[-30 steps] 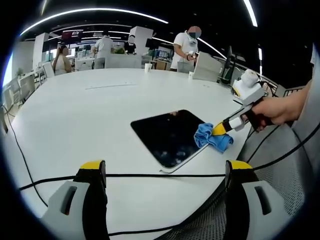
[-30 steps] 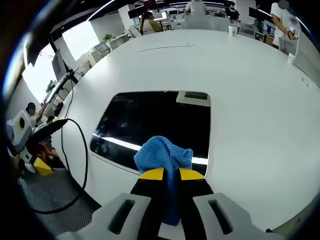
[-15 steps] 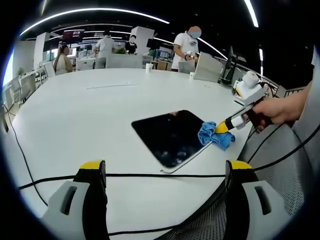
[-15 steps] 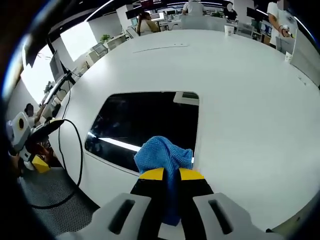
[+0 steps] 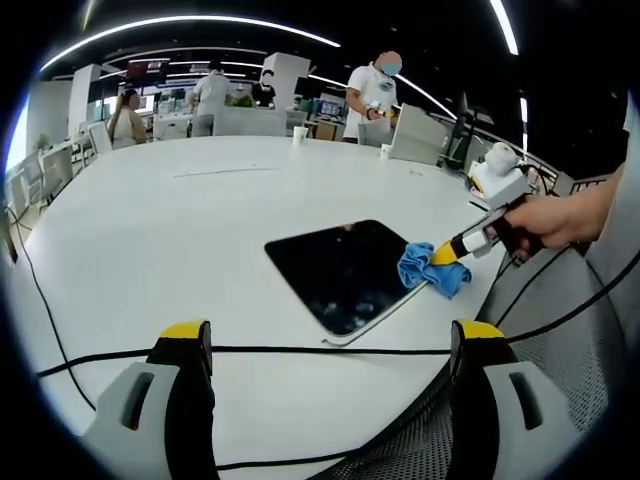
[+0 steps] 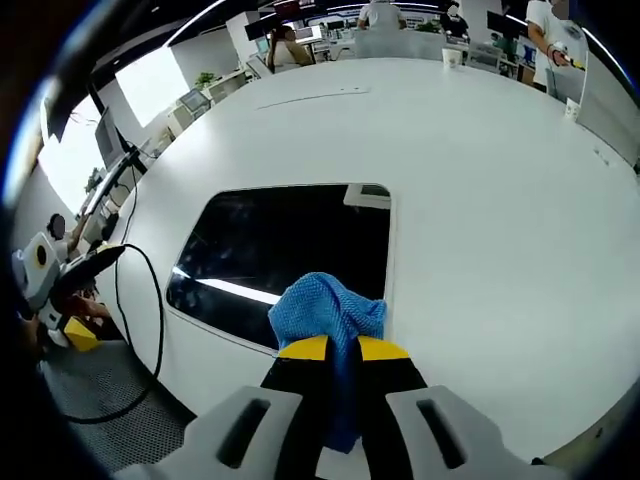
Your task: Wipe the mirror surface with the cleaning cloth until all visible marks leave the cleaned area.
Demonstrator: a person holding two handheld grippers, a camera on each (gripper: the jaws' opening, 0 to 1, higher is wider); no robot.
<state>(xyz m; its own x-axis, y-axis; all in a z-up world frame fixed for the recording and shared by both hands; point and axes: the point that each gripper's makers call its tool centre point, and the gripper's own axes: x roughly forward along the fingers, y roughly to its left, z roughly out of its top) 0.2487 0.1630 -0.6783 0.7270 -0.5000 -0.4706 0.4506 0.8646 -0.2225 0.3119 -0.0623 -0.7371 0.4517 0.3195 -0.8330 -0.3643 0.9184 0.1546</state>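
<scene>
A dark mirror [image 6: 290, 250] lies flat on a white table [image 6: 480, 180], directly ahead of the right gripper [image 6: 343, 348]. Its jaws are pinched on a blue cleaning cloth [image 6: 328, 310], bunched at the tips, apparently so the wad presses the mirror's near corner for wiping. The left gripper [image 5: 330, 335] hangs back near the table edge, jaws spread wide and empty, likely to keep the mirror and cloth in sight.
</scene>
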